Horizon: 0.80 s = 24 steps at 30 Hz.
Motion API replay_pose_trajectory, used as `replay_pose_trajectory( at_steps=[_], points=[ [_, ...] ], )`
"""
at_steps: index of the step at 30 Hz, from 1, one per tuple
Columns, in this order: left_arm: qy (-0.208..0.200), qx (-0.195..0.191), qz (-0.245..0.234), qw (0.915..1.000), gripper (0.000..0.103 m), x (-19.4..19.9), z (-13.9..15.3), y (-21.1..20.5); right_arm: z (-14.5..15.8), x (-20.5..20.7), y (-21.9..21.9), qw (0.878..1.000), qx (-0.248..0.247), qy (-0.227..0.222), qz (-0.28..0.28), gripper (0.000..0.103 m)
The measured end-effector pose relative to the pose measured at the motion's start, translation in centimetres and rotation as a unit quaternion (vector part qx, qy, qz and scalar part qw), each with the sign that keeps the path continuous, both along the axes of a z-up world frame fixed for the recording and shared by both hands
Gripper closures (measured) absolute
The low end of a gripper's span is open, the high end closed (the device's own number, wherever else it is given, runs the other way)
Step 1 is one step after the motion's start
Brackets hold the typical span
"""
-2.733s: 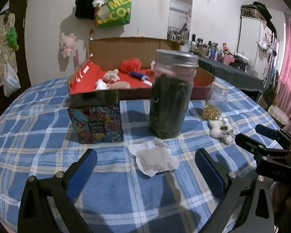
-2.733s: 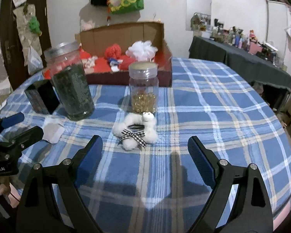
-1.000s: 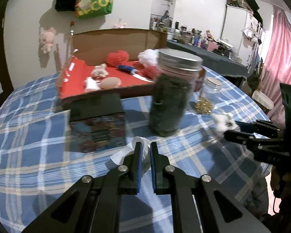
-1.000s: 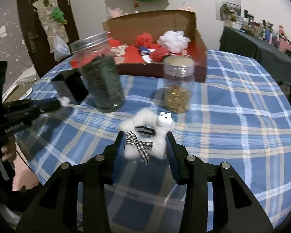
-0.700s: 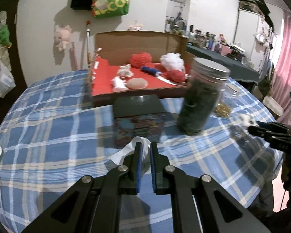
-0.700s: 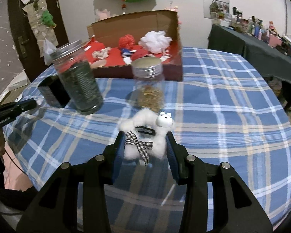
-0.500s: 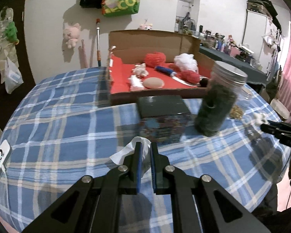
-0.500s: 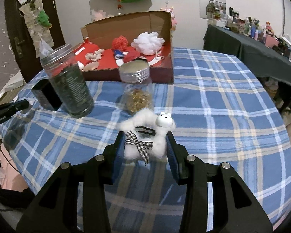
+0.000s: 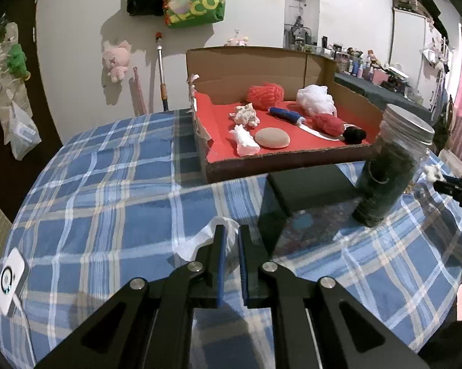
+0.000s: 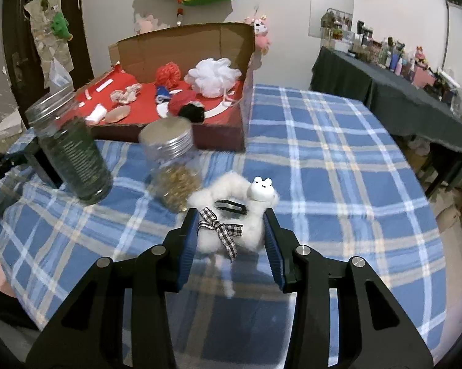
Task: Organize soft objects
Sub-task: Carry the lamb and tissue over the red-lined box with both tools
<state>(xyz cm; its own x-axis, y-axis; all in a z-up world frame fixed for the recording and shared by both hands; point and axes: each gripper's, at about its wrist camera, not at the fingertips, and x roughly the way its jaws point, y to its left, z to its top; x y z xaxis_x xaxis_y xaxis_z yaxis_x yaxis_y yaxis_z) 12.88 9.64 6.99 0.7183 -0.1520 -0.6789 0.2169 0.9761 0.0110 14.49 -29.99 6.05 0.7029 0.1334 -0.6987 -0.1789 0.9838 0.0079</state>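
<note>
— So, both loaded? 
— Yes. The left gripper (image 9: 230, 240) pinches the white tissue (image 9: 200, 241) above the plaid table (image 9: 107, 184); the right gripper (image 10: 231, 230) clamps the fluffy white toy (image 10: 227, 215). 
— Advice? 
— Carry each over the cardboard box (image 10: 175, 46) wall, clear of the jars, then release onto the red lining. 
— Counts? 
— Two jars, one box, one black tin (image 9: 307, 181).

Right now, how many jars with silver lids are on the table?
2. The tall dark jar stands on the left by the black box; the small jar with gold bits is just right of it, before the cardboard tray.
</note>
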Motion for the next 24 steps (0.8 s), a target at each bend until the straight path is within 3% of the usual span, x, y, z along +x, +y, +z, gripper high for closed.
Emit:
replay_pose_trajectory(
  at_steps=[10,24],
  points=[
    [-0.014,0.003,-0.058,0.9982,0.095,2.4,0.0,0.6,0.2,2.4,-0.2,0.998,-0.04,-0.03,0.024,0.064],
    [-0.032,-0.005,-0.099,0.9946,0.095,4.0,1.0,0.3,0.6,4.0,0.1,0.997,-0.038,-0.042,0.052,0.064]
  ],
)
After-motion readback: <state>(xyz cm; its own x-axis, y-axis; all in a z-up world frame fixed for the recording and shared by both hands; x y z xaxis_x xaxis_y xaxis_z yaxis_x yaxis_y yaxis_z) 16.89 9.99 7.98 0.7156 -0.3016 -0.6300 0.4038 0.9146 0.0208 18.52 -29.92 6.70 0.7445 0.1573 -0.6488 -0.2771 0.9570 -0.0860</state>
